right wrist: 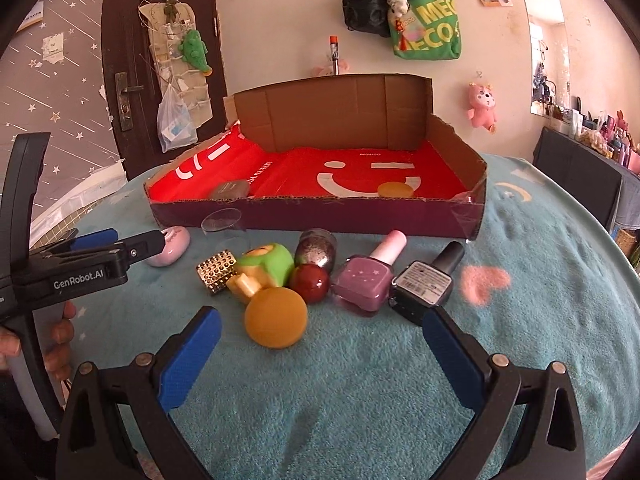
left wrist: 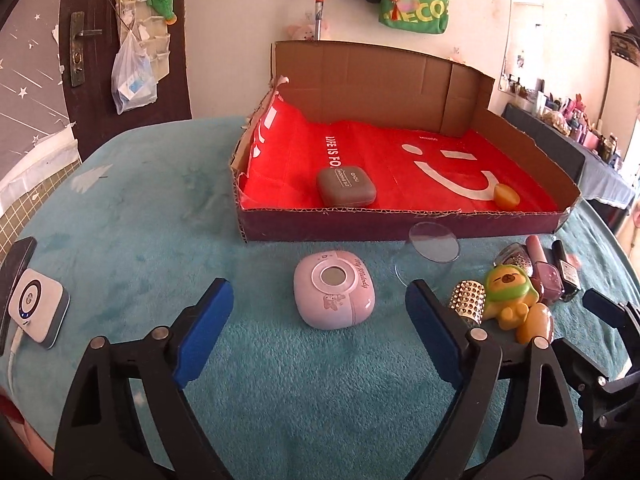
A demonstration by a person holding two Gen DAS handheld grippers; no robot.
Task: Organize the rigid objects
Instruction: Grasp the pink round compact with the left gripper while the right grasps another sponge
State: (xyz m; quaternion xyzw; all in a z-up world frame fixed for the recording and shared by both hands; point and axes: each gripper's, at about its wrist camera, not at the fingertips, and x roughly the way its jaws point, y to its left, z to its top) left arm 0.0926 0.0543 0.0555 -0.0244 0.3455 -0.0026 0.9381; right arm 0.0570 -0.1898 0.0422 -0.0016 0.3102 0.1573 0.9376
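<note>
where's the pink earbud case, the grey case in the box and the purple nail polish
pink earbud case (left wrist: 334,289): left wrist view, on its round centre ring
grey case (left wrist: 346,186): left wrist view, middle of its lid
purple nail polish (right wrist: 363,284): right wrist view, front face of the bottle body

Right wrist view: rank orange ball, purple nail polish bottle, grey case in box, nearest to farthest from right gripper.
1. Round orange ball, just ahead of the right gripper, left of centre.
2. Purple nail polish bottle, behind it, right.
3. Grey rounded case, inside the cardboard box, far left.
</note>
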